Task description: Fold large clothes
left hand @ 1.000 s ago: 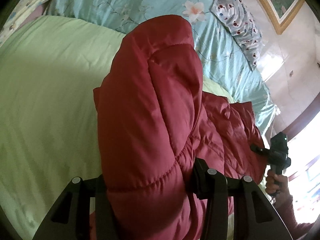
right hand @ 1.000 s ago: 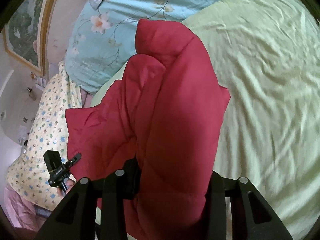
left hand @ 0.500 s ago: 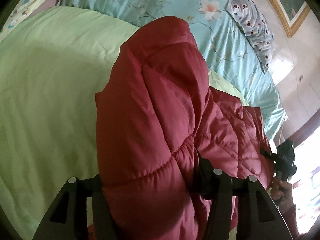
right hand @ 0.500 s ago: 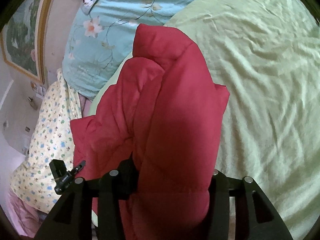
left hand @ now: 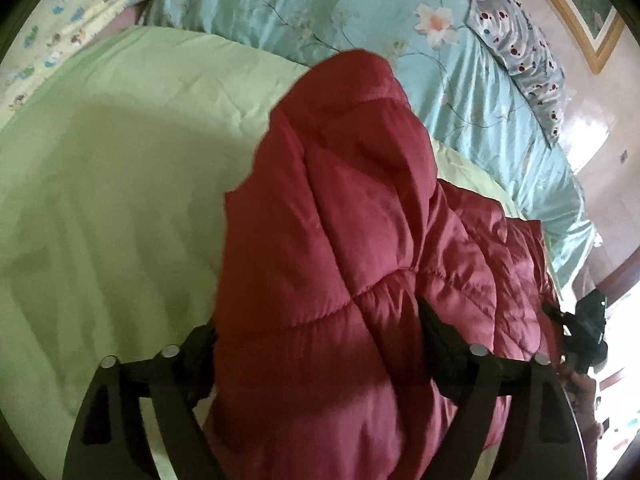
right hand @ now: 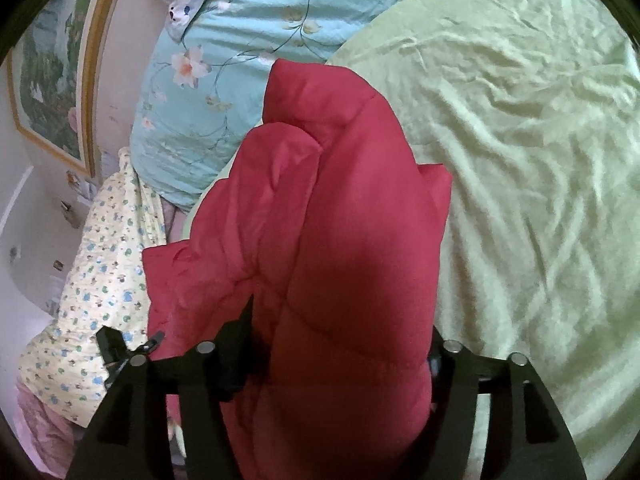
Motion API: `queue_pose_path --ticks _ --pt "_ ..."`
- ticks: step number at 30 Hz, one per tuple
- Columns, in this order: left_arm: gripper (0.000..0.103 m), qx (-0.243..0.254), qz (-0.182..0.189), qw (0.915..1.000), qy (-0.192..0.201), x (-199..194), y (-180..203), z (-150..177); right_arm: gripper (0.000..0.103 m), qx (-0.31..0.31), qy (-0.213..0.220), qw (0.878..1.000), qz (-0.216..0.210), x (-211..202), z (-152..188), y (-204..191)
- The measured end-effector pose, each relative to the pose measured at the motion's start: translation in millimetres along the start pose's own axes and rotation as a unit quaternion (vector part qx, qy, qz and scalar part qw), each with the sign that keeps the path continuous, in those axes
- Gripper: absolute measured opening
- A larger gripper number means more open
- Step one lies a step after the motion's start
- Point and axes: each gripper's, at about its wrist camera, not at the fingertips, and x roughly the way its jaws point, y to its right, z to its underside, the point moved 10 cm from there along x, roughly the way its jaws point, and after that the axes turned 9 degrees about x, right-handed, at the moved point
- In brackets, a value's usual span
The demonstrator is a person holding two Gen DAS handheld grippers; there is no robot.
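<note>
A red padded jacket (left hand: pixel 340 220) lies bunched on the green bedsheet (left hand: pixel 100 180), one thick fold rising toward each camera. My left gripper (left hand: pixel 316 320) straddles the near end of that fold. Its jaws are opening wide, and the puffy cloth still fills the gap between them. My right gripper (right hand: pixel 342 328) straddles the jacket (right hand: pixel 352 220) at the other end. Its jaws are opening too, and a dark gap shows beside the left finger (right hand: pixel 236 344). Each view shows the other gripper small at the jacket's far side, held by a hand.
A light blue floral quilt (left hand: pixel 360 20) and a spotted pillow (left hand: pixel 520 52) lie at the bed's head. A yellow printed blanket (right hand: pixel 100 280) hangs at the side. The green sheet (right hand: pixel 540 160) spreads wide beside the jacket. A framed picture (right hand: pixel 52 80) hangs on the wall.
Both pairs of jaws have spread apart around the jacket, and the padded fold has puffed out between them. Both cameras have tipped a little lower toward the bed.
</note>
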Motion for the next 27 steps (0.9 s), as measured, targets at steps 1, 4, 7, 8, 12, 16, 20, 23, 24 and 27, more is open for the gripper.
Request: queue_pose_path --ticks 1,4,7,8,12,16,20,23,24,27 --pt "0.092 -0.002 -0.005 1.0000 0.001 -3 -1 0 0.072 -0.002 0.004 1.000 0.004 -1 0 0" --pt "0.093 -0.018 -0.005 0.9998 0.006 -16 -1 4 0.075 -0.006 0.012 1.000 0.016 -4 -1 -1" --pt "0.093 -0.016 -0.017 0.9997 0.012 -25 2 6 0.077 -0.020 0.030 0.999 0.031 -12 -1 -3" --pt "0.093 -0.013 -0.020 0.9996 0.013 -27 2 7 0.077 -0.025 0.036 0.998 0.037 -13 -2 -3" --pt "0.093 0.000 -0.031 0.9993 0.019 -38 4 11 0.077 -0.050 0.065 0.994 0.069 -23 -1 -8" --pt "0.093 0.014 -0.042 0.9985 0.032 -53 12 13 0.078 -0.065 0.104 0.988 0.091 -39 -2 -13" --pt "0.092 0.035 -0.054 0.9968 0.047 -68 21 14 0.078 -0.079 0.140 0.982 0.102 -57 -2 -20" --pt "0.091 0.051 -0.055 0.9956 0.056 -78 32 15 0.078 -0.091 0.154 0.979 0.098 -64 1 -31" --pt "0.091 0.057 -0.054 0.9952 0.059 -81 35 16 0.078 -0.095 0.155 0.979 0.097 -65 3 -33" --pt "0.091 0.076 -0.053 0.9933 0.069 -89 49 19 0.078 -0.105 0.154 0.977 0.100 -65 9 -40"
